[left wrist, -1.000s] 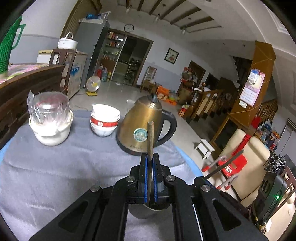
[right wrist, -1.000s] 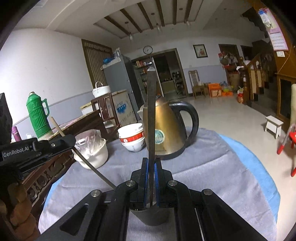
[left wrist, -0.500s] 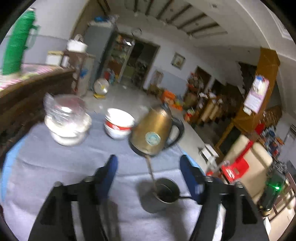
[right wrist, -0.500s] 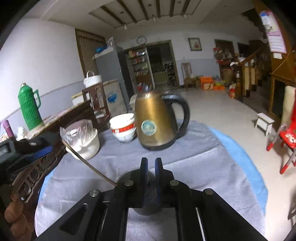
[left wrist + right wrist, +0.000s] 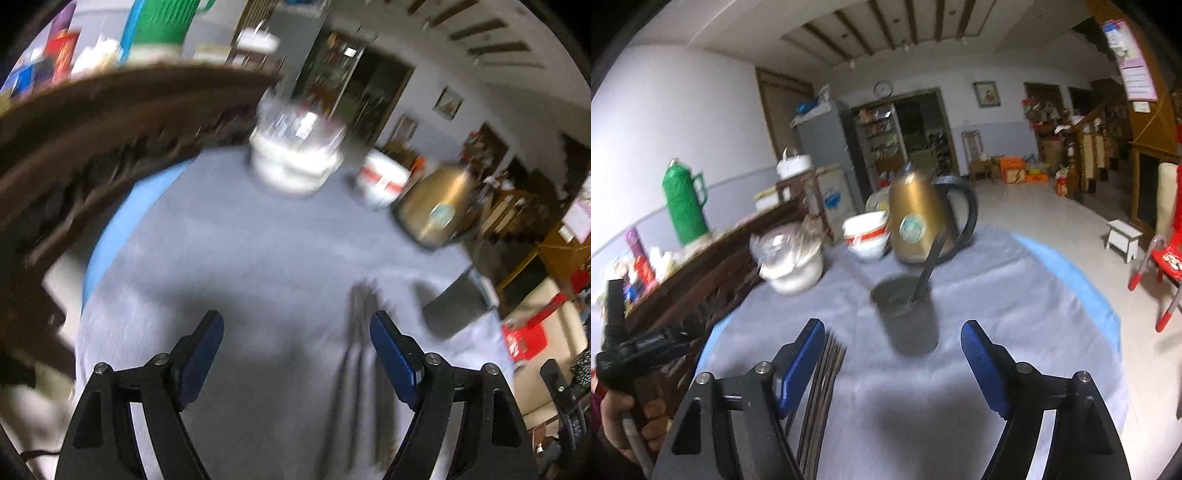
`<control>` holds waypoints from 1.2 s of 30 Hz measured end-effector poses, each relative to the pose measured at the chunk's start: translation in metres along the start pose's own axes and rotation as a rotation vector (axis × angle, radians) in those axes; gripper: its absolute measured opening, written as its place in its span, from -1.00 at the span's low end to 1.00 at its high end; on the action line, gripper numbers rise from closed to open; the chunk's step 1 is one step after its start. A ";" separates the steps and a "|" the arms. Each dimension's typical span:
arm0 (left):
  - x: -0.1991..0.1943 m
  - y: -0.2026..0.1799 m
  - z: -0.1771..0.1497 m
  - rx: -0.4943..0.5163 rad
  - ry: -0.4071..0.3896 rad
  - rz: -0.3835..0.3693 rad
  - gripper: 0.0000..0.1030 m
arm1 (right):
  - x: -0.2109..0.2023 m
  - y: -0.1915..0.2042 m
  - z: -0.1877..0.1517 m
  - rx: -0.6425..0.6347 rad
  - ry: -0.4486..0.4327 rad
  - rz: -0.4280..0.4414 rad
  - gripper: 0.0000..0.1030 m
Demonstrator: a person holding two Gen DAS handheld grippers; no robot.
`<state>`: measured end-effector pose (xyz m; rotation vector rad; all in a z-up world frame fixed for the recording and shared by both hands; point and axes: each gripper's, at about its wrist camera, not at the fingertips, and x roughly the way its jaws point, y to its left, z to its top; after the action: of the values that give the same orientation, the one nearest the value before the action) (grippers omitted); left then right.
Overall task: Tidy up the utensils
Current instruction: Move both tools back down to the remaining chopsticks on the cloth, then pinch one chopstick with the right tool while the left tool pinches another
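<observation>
- Left gripper (image 5: pixel 296 334): jaws wide apart and opening further, low in the left wrist view, with bare grey tablecloth (image 5: pixel 258 258) between the blue pads and nothing clamped.
- Dark bundle of chopsticks (image 5: pixel 354 354): flat on the cloth at lower centre-right of that blurred view, just inside the right-hand pad, not pressed by it.
- Dark metal utensil cup (image 5: pixel 458 306): at the right of the left wrist view, heavily smeared; contents impossible to tell there.
- Right gripper (image 5: pixel 894 338): jaws also well apart and opening, at the bottom of the right wrist view, empty.
- Same cup (image 5: pixel 905 306) seen upright at centre of the right wrist view, beyond the pads, with a dark utensil handle (image 5: pixel 929 264) leaning out toward the upper right.
- Chopsticks (image 5: pixel 827 365) in that view: fanned on the cloth at lower left, just beside the left-hand pad, partly hidden behind the finger.
- Gold kettle (image 5: pixel 916 218) with black handle: behind the cup, above centre.
- Stacked white bowls with a red band (image 5: pixel 866 236): just left of the kettle.
- White pot with a plastic-wrapped top (image 5: pixel 792 262): further left, near the cloth's edge.
- Green thermos (image 5: pixel 685 205): on the dark wooden sideboard at left.
- Hand (image 5: pixel 626 424) gripping a black handle: at the lower left edge of the right wrist view.
</observation>
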<state>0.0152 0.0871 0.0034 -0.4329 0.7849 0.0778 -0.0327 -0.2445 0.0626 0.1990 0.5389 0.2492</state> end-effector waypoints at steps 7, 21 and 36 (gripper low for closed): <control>0.027 0.003 -0.039 0.071 0.151 0.035 0.58 | 0.080 0.021 -0.046 0.001 0.420 0.141 -0.29; 0.053 -0.036 -0.065 0.283 0.249 0.052 0.28 | 0.133 0.054 -0.062 -0.028 0.540 0.181 -0.28; 0.050 -0.030 -0.070 0.234 0.307 0.122 -0.89 | 0.132 0.038 -0.064 0.012 0.558 0.090 -0.73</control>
<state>0.0106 0.0272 -0.0651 -0.1755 1.1095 0.0331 0.0361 -0.1634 -0.0451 0.1640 1.0858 0.3926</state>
